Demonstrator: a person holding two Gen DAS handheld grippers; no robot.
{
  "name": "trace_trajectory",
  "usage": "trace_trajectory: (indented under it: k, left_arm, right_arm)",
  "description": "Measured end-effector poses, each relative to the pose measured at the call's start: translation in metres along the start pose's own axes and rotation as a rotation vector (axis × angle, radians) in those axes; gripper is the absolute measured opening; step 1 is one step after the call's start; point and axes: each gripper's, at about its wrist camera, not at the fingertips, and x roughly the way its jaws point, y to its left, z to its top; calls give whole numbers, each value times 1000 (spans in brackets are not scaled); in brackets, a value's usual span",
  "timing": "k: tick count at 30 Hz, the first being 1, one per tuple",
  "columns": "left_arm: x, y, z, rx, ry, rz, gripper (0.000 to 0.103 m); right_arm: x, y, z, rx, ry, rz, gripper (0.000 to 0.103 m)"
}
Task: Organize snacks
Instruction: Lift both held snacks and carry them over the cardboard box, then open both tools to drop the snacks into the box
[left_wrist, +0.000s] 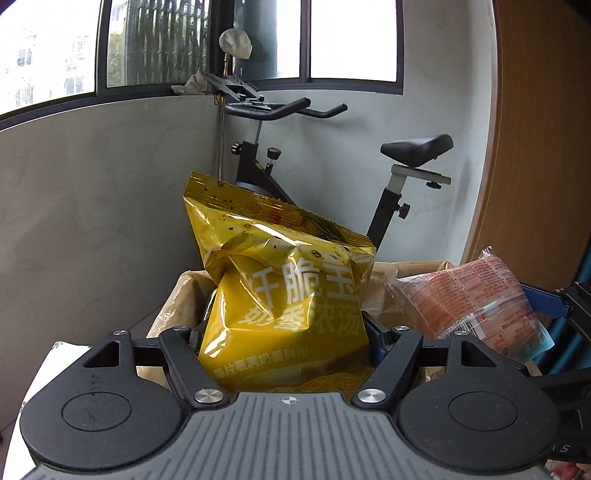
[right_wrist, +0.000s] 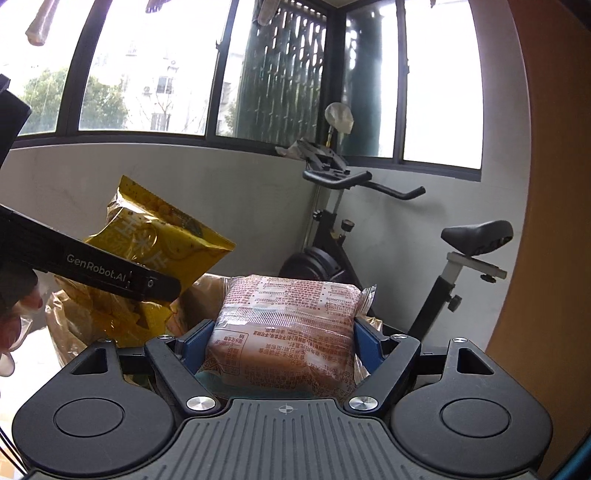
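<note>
My left gripper (left_wrist: 286, 332) is shut on a yellow chip bag (left_wrist: 284, 273), which stands upright between its jaws and hangs in the air. In the right wrist view the same yellow chip bag (right_wrist: 155, 236) shows at the left, under the left gripper's black finger (right_wrist: 110, 277). My right gripper (right_wrist: 284, 343) is shut on a reddish printed snack pack (right_wrist: 288, 325), its blue pads pressing both sides. That snack pack (left_wrist: 469, 299) also appears at the right of the left wrist view. Both packets sit above a brown paper-lined box (left_wrist: 177, 295).
A black exercise bike (left_wrist: 388, 177) stands behind the box in the corner, below the windows. A grey wall (left_wrist: 92, 203) runs on the left and a wooden panel (left_wrist: 535, 147) on the right. A gloved hand (right_wrist: 14, 314) is at the left edge.
</note>
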Motion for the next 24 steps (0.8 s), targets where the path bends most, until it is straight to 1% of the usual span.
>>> trace_trajectory:
  k: [1,3,4,5,9,12,15,17,24]
  left_arm:
    - [5,-1,2,6,6,-1,77]
    - [14,0,5,4,13,-10,83]
    - [18,1,8,1,18,-17,90]
    - [23,4,10,-4,25,-19,95]
    - [32,4,9,0,51,-14,96]
    - [27,7,5,-5,32,-14,96]
    - [15,16,1,-25,9,-28,96]
    - [5,23,-2,-37,-7,-24,96]
    - [-42,54,-12,-59,-81,26,96]
  right_arm:
    - [4,0,-1,6,6,-6,76]
    - [11,0,-3,17,25,-14,76]
    - [15,0,-3,24,37,-14,76]
    - [18,0,-5,35,50,-14,76]
    - [21,-1,-8,70,62,-15,77]
    - [14,-3,-9,89,50,-18,84]
    - [5,-10,-10,123,48,-16,84]
    - [-1,-16,-11,148,47,-14,83]
    - [-29,-28,-14,224,36,-2,80]
